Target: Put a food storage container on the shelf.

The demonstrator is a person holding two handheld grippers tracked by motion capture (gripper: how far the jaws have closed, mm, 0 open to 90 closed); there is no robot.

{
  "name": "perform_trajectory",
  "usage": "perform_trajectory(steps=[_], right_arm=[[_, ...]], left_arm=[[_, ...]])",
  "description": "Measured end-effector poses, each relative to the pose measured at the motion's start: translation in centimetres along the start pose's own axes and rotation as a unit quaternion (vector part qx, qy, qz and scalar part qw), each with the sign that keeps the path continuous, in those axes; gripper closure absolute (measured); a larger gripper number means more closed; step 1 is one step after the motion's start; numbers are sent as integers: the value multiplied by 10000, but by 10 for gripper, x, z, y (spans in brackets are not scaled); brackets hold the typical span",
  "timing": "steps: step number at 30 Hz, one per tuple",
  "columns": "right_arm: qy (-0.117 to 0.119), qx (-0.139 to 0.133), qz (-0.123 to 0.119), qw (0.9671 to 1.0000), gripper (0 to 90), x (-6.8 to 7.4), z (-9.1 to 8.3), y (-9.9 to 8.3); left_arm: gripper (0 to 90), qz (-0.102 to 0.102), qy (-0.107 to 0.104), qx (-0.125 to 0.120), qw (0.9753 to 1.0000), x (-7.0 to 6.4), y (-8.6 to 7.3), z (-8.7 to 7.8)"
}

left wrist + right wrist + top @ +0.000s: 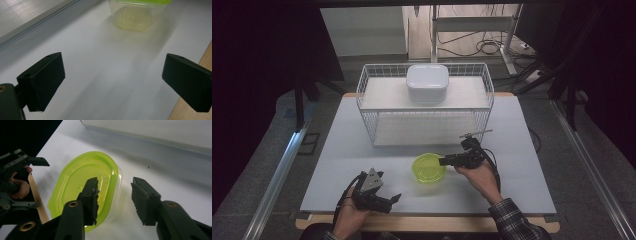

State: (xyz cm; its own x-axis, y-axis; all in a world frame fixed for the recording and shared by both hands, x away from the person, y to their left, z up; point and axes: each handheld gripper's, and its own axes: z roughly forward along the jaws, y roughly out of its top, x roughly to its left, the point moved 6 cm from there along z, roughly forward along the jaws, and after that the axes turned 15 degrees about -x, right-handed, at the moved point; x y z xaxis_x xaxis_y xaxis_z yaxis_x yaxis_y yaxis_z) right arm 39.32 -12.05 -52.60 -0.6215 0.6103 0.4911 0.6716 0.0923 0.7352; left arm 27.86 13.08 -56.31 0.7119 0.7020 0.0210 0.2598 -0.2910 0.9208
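A clear tub with a yellow-green lid (429, 169) stands on the white table top (337, 150), in front of the wire basket. My right gripper (444, 161) is at the tub's right edge and is open. In the right gripper view one jaw hangs over the lid (85, 185) and the other stands outside the tub's wall, so the right gripper (113, 182) straddles the rim. My left gripper (394, 200) is open near the table's front edge, left of the tub. Nothing lies between the jaws of the left gripper (112, 72), and the tub (135, 15) sits farther ahead.
A white wire basket (427, 120) stands at the back middle of the table, with a white lidded box (427, 82) on its upper shelf. The wooden front edge (205, 60) runs close by the left gripper. Dark floor and cables lie beyond the table.
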Motion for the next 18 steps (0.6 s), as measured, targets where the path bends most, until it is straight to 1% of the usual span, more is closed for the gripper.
perform_trajectory(steps=[4, 7, 8, 12, 14, 16, 18], right_arm=[[111, 47, 192, 9997, 628, -3, 4, -1], [135, 69, 252, 9996, 658, -4, 7, -1], [142, 92, 314, 9994, 669, -4, 7, -2], [209, 115, 475, 9986, 748, -4, 8, -2], [202, 128, 506, 9984, 764, -4, 8, -2], [319, 134, 603, 9976, 794, -3, 8, -3], [345, 152, 636, 9973, 803, -2, 8, -3]], left_arm=[[42, 17, -9, 14, 10000, 0, 0, 0], [42, 22, -18, 12, 10000, -1, 0, 0], [42, 25, -17, 16, 10000, -1, 0, 0], [42, 28, -27, 18, 10000, -1, 0, 0], [42, 35, -22, 8, 10000, -1, 0, 0], [42, 20, -13, -11, 10000, -1, 1, 0], [42, 22, -5, -16, 10000, -1, 1, 0]])
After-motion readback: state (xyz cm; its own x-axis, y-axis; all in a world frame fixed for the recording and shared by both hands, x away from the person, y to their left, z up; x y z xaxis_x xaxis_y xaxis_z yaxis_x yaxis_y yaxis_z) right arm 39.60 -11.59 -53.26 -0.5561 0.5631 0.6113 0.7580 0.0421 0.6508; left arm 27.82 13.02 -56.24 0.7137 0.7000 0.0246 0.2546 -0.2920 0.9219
